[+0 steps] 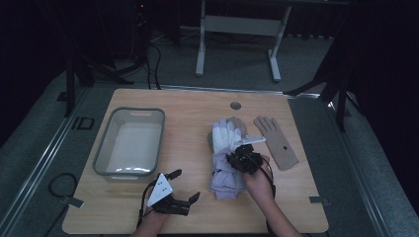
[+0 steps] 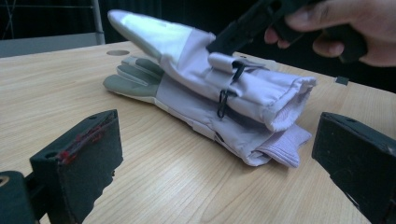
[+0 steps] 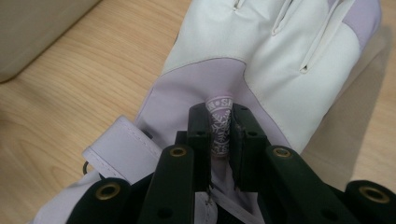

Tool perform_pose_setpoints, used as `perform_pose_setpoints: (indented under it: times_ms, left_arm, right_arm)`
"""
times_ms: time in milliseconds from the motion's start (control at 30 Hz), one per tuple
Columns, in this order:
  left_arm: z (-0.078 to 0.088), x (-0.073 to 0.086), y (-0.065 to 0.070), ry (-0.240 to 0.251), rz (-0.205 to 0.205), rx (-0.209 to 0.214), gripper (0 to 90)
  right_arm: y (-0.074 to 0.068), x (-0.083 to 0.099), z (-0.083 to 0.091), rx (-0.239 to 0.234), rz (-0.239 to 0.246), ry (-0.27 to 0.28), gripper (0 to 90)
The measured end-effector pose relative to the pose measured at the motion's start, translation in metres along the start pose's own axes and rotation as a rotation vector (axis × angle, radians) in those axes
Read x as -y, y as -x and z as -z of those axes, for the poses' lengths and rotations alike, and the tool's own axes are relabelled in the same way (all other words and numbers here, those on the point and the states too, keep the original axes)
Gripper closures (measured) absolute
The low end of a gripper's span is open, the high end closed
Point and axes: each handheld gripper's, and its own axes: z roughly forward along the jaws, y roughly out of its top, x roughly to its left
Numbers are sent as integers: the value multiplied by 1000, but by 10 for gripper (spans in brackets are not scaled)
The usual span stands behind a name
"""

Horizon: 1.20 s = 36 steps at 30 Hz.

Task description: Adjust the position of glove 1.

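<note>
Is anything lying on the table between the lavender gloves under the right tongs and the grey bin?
Nothing visible does. The right tongs are shut on the top lavender glove, and only bare table lies between the glove pile and the grey bin. The tan glove lies on the far side.

Right gripper (image 3: 220, 135) fingers pinched on the logo tab (image 3: 219, 126) of the white-and-lilac glove (image 3: 261, 60).
</note>
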Motion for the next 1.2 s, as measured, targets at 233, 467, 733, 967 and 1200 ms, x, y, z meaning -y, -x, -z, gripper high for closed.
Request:
perform_pose_setpoints:
  times_ms: [233,467,733,967,1200]
  left_arm:
    - [-1,0,0,-5,0,0,17]
    - [-1,0,2,-12,-16,-10,17]
    - [-2,-2,1,-32,-2,-4,17]
    - [-3,-11,2,-20,27,1,17]
    - [-9,-28,7,-84,5,-18,18]
  right_arm:
    - [0,3,-10,-10,-15,-7,778]
    - [0,7,-14,-2,-19,22,724]
    - [2,3,-2,-48,-11,71,510]
    - [13,6,14,-69,38,178,188]
    - [38,19,28,-159,67,260,141]
